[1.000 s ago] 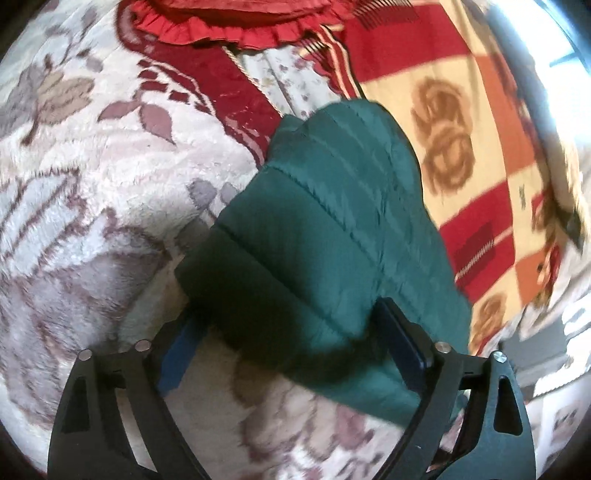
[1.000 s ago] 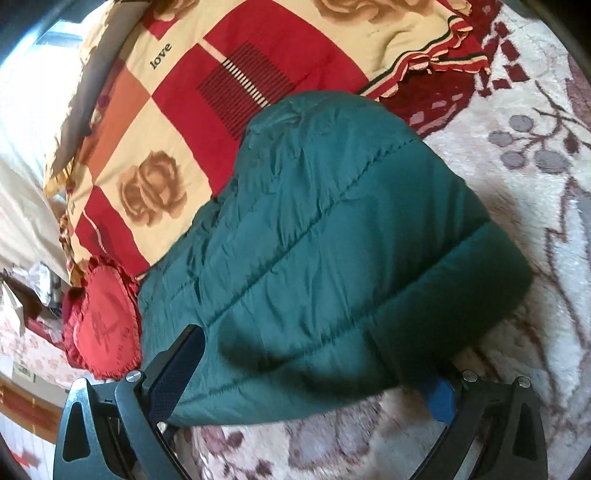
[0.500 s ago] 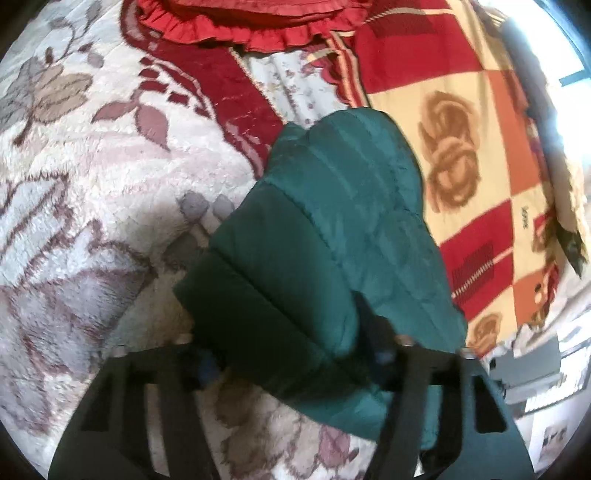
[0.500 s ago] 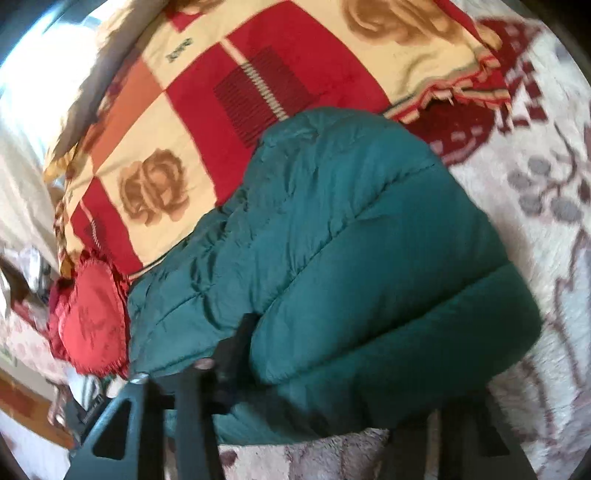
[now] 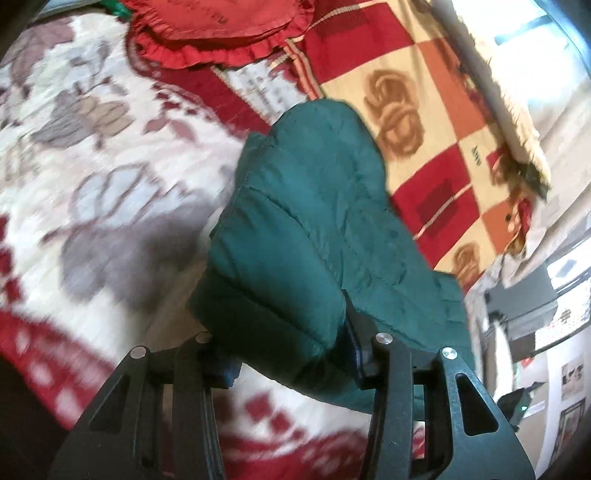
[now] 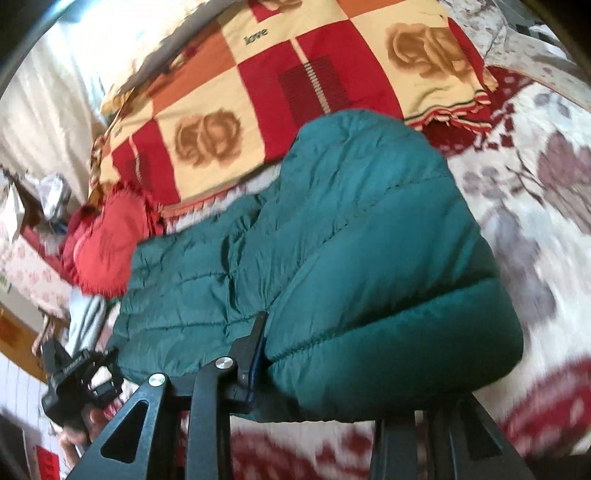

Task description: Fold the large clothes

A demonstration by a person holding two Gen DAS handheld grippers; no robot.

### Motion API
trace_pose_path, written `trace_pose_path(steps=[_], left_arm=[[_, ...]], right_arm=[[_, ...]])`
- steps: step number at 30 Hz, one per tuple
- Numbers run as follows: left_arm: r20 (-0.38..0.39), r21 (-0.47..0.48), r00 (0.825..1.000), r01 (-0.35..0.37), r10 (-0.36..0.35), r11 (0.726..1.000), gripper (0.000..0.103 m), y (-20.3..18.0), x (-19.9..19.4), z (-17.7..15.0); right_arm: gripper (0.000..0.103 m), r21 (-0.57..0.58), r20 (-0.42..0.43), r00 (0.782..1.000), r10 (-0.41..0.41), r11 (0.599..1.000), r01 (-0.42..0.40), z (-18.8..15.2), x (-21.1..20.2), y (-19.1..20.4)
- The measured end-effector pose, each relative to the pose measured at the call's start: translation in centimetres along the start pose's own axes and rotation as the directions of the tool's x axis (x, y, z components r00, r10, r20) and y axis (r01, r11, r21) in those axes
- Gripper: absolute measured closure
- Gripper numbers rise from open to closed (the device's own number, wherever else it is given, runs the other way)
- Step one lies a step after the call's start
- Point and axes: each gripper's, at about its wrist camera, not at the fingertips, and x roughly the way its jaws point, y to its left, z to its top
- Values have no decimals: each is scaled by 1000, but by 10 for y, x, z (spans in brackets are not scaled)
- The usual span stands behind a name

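A dark green puffer jacket [image 5: 314, 221] lies on a floral cream-and-red blanket [image 5: 92, 166]. My left gripper [image 5: 291, 350] is shut on its near hem corner and lifts that edge. In the right wrist view the same jacket [image 6: 351, 240] fills the middle. My right gripper [image 6: 332, 362] is shut on the other hem corner, which bulges between the fingers. The left gripper also shows in the right wrist view [image 6: 77, 373], held by a hand at the lower left.
A red, cream and orange checked blanket with rose prints [image 6: 295, 74] lies beyond the jacket. A red frilled heart cushion [image 5: 221, 29] sits at the far end, also seen in the right wrist view [image 6: 103, 251]. Room furniture [image 5: 535, 314] stands past the bed edge.
Both grippers have closed on the jacket's near hem and raised it off the blanket. The hem now bunches between the fingers and the views have tilted.
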Motion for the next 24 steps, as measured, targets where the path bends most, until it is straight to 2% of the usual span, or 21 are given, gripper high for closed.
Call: trace_pose_path(steps=[2,6,8,13,16,18,19,21,24], left_arm=[[-3,11,1000,-30,30,1000,58,6,1,-10],[-26,36,996,-82,83,996,48,14,12,-16],[-36,40,996,-79,80,996,42,17,6,-15],[-14,124,992,-126,129,984,37,6,-21,-9],[13,197,985,-171,172,965,37,-7,-33,-9],[63,234,974,-225,216,946,37,-14,-39,-9],[118,260,964,-261,238,930,37,-20,-45,-10],[176,287,955,-281,238,916,37,-27,-54,-11],[179,307,960,-264,217,914,37,-38,-50,-5]], right_arm=[[68,17,-19,1000,-9,1000,10,-12,0,-1],[47,49,-93,994,-54,997,59,-17,8,-14],[41,46,-107,992,-71,996,76,-17,1,-17],[39,-12,-71,981,-183,983,183,-16,-48,-25],[38,-47,12,970,-241,969,241,-9,-76,-21],[34,-84,69,967,-246,964,252,0,-88,-12],[33,-108,81,969,-234,964,242,4,-89,-6],[33,-147,90,970,-225,961,236,10,-83,3],[33,-212,96,973,-211,950,227,19,-55,17]])
